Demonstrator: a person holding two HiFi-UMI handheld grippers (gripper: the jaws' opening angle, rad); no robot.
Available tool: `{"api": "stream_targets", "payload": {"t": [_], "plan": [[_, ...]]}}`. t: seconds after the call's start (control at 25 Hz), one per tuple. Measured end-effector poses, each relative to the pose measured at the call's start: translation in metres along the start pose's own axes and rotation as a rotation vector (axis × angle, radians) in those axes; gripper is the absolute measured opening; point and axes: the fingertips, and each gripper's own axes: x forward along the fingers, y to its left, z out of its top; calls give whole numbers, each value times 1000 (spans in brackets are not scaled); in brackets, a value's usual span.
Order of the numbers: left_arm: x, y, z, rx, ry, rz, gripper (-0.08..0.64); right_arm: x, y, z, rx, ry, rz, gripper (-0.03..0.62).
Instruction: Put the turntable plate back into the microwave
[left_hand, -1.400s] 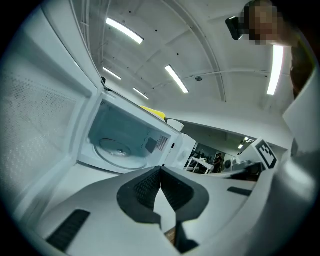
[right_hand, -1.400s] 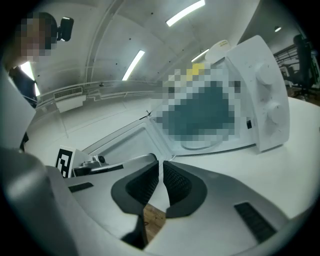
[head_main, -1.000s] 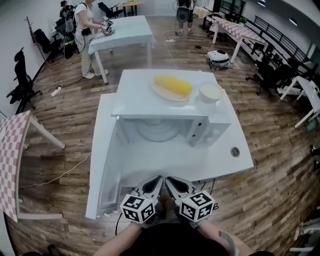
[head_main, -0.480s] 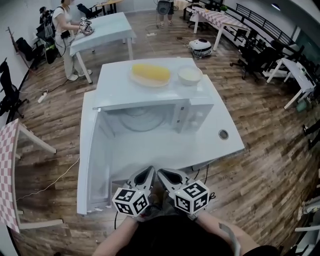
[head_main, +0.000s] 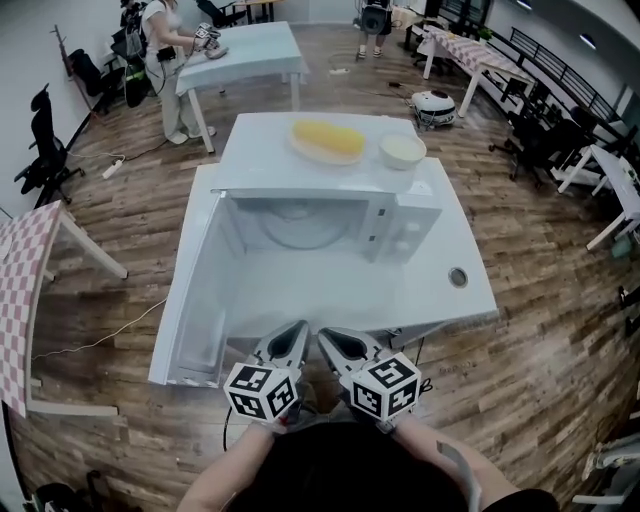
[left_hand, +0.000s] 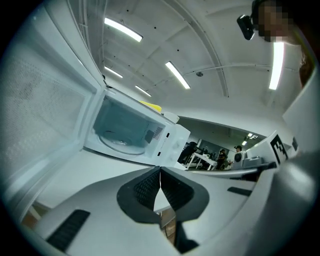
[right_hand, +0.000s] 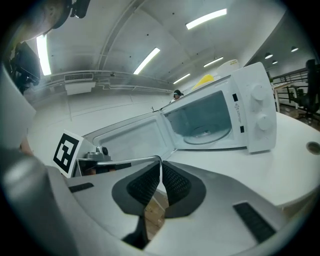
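Left gripper (head_main: 299, 327) and right gripper (head_main: 323, 335) hang side by side at the near edge of the table (head_main: 450, 305); both have jaws pressed together on nothing. The microwave (head_main: 405, 215) has its door (head_main: 195, 300) swung wide open; the turntable plate (head_main: 298, 228) lies inside it.

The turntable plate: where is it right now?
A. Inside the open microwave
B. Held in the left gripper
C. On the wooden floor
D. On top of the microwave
A: the round glass turntable plate lies in the cavity of the microwave, whose door stands open, and the left gripper and right gripper are both shut on nothing.
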Motion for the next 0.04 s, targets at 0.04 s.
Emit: {"api": "stream_targets", "payload": {"t": [0.04], "plan": [[-3,-1,0,7,-1,11,12,0,3,0,-7,4,11,34]]}}
